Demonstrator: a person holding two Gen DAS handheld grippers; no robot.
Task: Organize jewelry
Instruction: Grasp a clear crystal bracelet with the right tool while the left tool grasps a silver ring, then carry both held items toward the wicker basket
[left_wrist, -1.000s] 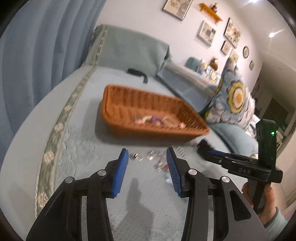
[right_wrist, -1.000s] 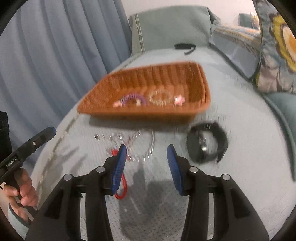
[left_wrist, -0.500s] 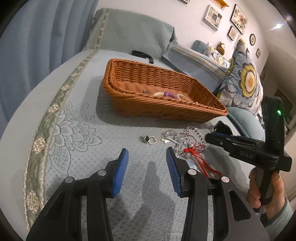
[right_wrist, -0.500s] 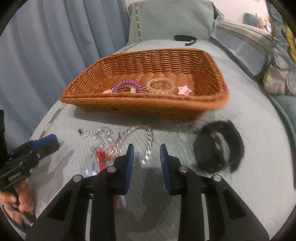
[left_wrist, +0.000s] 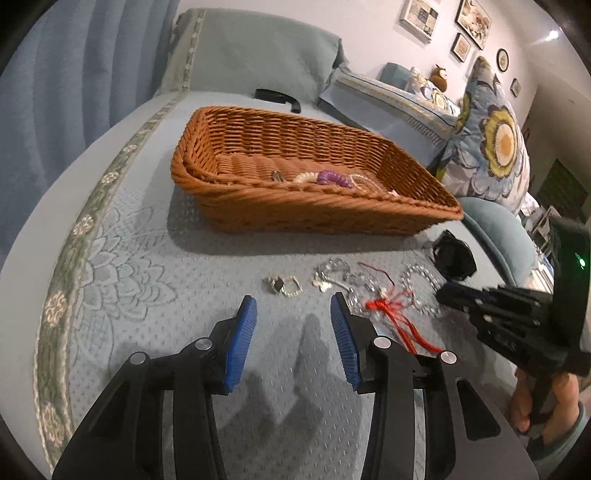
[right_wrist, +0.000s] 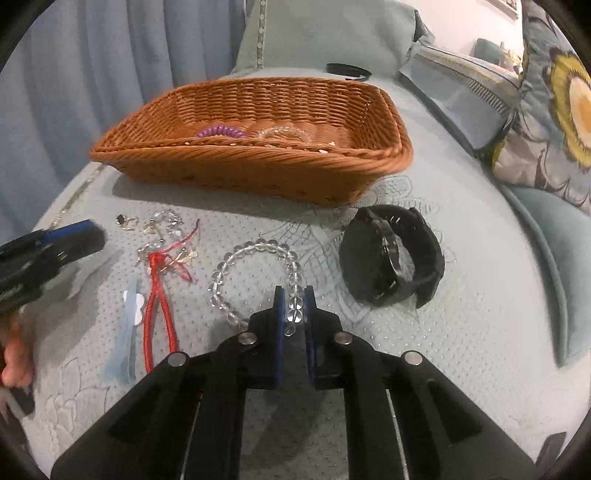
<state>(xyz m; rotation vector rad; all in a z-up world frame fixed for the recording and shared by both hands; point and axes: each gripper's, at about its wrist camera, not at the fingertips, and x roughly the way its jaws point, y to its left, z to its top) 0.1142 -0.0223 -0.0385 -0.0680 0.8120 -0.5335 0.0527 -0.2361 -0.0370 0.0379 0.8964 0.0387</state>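
A clear bead bracelet lies on the blue bedspread before a brown wicker basket. My right gripper is shut on the bracelet's near side, down on the bed. The bracelet also shows in the left wrist view. A red cord bracelet, small silver pieces and a black watch lie nearby. The basket holds a purple coil band and other pieces. My left gripper is open and empty, just short of the silver pieces.
A flowered pillow and folded blankets lie to the right. A black band lies behind the basket. Blue curtains hang on the left. A pale blue strip lies beside the red cord.
My right gripper moved forward and down and closed on the clear bead bracelet. My left gripper came lower and closer to the silver pieces, staying open.
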